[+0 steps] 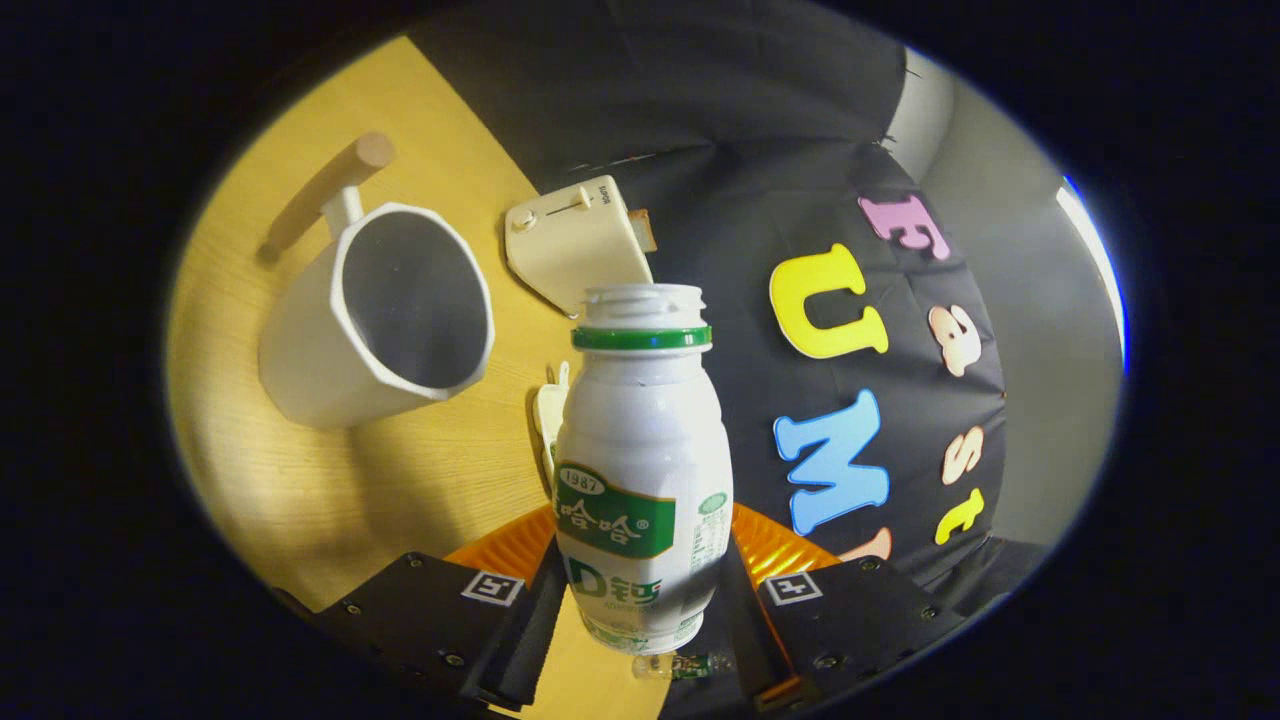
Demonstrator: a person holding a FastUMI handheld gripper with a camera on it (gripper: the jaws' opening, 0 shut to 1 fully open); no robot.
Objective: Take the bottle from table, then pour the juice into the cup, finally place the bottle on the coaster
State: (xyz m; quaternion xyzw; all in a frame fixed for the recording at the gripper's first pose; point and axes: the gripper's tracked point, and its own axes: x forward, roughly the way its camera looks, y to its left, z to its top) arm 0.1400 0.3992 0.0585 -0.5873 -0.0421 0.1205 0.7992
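Between the gripper (640, 590) fingers sits the bottle (640, 470) — uncapped, white with a green neck ring, pinched on both sides low on its body and lifted clear of the worktop (330, 490). Beyond it to the left stands the white cup (385, 315), empty, with a wooden handle — a cream toaster (575, 245) sits near the worktop's far edge.
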